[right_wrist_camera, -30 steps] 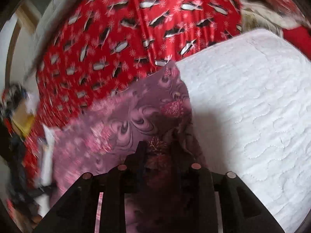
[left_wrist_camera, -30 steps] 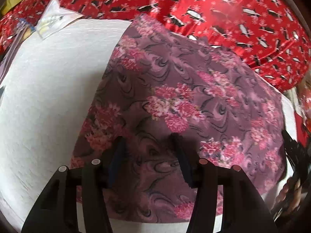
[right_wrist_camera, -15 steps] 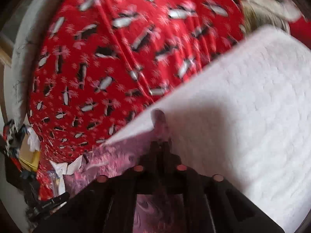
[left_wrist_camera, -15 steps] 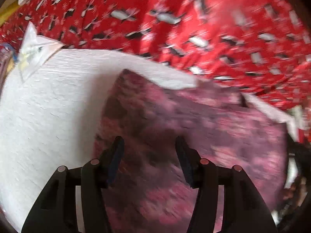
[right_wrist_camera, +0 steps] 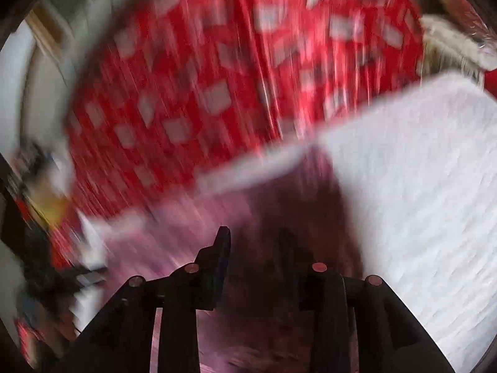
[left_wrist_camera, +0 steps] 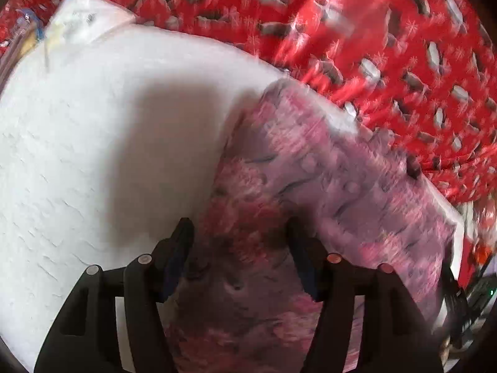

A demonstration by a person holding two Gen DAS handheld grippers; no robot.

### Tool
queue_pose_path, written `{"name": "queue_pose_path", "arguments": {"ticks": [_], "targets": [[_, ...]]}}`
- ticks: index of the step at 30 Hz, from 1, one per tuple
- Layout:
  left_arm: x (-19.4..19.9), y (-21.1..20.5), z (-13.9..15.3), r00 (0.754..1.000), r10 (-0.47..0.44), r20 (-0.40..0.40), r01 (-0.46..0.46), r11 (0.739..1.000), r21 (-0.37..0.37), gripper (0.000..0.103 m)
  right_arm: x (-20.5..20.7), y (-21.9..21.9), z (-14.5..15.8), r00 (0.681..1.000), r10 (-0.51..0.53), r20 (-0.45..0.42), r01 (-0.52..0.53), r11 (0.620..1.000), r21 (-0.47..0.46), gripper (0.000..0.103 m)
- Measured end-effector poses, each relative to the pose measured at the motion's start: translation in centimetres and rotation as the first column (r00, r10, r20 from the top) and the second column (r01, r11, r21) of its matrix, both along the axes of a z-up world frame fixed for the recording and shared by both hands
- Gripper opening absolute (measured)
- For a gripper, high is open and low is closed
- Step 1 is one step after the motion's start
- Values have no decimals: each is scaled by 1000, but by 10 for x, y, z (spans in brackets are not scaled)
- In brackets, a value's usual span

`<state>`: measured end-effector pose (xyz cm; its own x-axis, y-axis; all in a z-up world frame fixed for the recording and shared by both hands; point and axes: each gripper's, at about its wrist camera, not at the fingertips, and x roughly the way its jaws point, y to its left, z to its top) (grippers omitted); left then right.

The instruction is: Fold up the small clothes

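Evidently the mauve floral cloth (left_wrist_camera: 326,168) lies on the white quilted pad (left_wrist_camera: 108,155), beside its red-blanket edge; left gripper (left_wrist_camera: 239,245) gapes wide over it, right gripper (right_wrist_camera: 257,248) (blurred) seemingly parted, grip unclear.

White quilted pad (left_wrist_camera: 102,143) over red penguin-print bedspread (left_wrist_camera: 372,31); purple-pink floral cloth (left_wrist_camera: 326,171) lies on pad, 1 white plastic packet (left_wrist_camera: 84,18) at far left corner.
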<state>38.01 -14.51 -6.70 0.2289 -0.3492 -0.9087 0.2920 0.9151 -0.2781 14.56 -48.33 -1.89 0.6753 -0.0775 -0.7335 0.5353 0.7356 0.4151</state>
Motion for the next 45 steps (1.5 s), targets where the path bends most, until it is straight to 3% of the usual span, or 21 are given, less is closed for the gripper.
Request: {"name": "queue_pose_path", "arguments": {"ticks": [2,4,6,8,11,13,14,15,16,19,20,21,22,23,25,31,37,45], "targets": [[0,7,9,999,-2,-36,1,1000,-11,61,-4,10,10,1000,-17,17,18,998,-67,34],[3,22,24,999,-2,-35,-1,995,-98,61,-6,15,21,999,-32,24,33,999,-29,35],[9,34,33,1000,22,-18,-24,991,-135,61,-10,27,37,992,19,129,-18,1000,-10,35],[15,47,33,997,47,-56,-56,980,-188,61,-2,45,44,983,94,156,-90,995,-32,36],[18,56,13,982,39,-184,-85,966,-246,61,17,66,33,973,184,136,-182,983,-31,36],[10,53,-3,969,-7,-246,-58,965,-256,61,31,77,6,971,232,55,-232,973,-3,36],[3,50,-9,968,-29,-247,-35,967,-253,62,33,83,-3,972,231,38,-229,972,-42,36],[-5,47,-5,979,-50,-195,0,968,-250,66,30,89,-2,971,231,62,-224,969,-102,36],[-12,42,-2,983,-81,-166,37,967,-250,76,29,95,-2,970,236,53,-227,964,-141,37],[-26,28,7,980,-140,-140,104,966,-238,83,29,94,-1,973,224,49,-216,968,-132,37],[-31,23,10,980,-161,-120,132,966,-223,82,28,92,-2,973,224,60,-215,969,-124,37],[-34,17,12,978,-180,-105,154,964,-216,57,27,92,-2,973,223,65,-215,969,-119,37],[-39,13,14,978,-184,-96,164,970,-182,39,25,92,-2,973,223,67,-214,970,-117,37],[-40,10,17,982,-173,-79,161,978,-134,36,24,92,-2,973,222,65,-213,970,-121,37],[-43,9,25,987,-147,-68,138,983,-121,20,27,91,-1,973,221,64,-212,970,-122,37],[-60,11,71,993,-117,-37,108,976,-188,14,33,89,-1,976,212,58,-206,975,-87,37],[-76,-14,107,991,-130,-14,123,966,-226,13,25,83,10,983,183,29,-182,983,-35,37],[-99,-48,126,990,-144,-9,139,966,-220,13,-23,70,30,987,162,15,-158,978,-139,39]]}}
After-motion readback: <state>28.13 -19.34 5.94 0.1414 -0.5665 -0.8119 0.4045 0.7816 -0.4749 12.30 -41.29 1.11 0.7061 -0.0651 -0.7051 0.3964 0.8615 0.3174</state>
